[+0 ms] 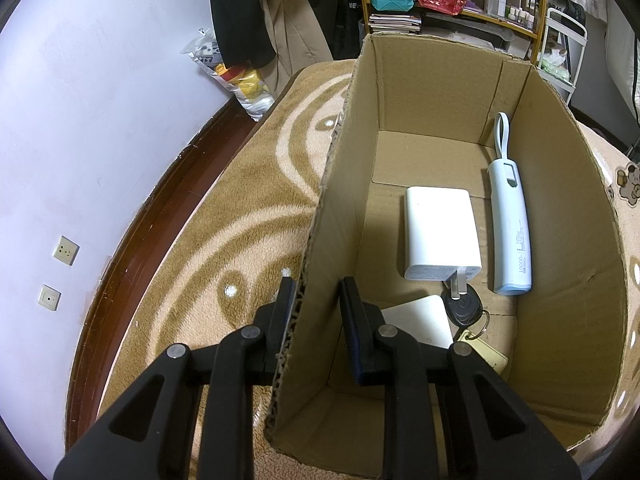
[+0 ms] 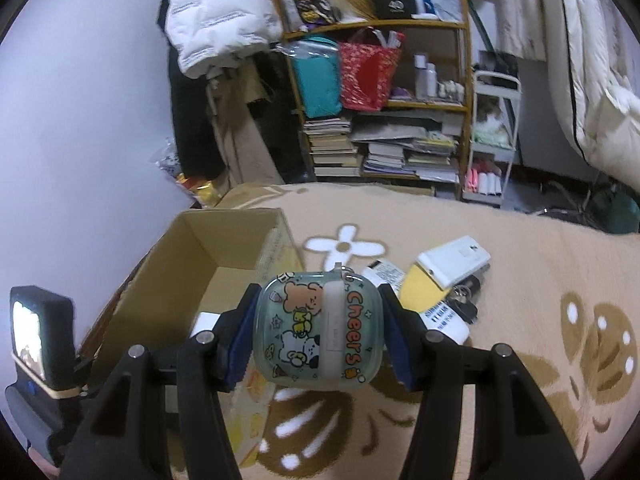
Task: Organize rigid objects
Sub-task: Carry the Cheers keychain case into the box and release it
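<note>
Patterned tan carpet covers the floor of a cluttered room, a crowded bookshelf at the back. On it stands an open cardboard box, whose left wall sits between the spread fingers of the left gripper, neither pad visibly pressing it. Inside lie a pale blue power bank, a white charger and a black car key. The right gripper clamps a cartoon-printed earbud case just beside the box, near loose items on the carpet.
</note>
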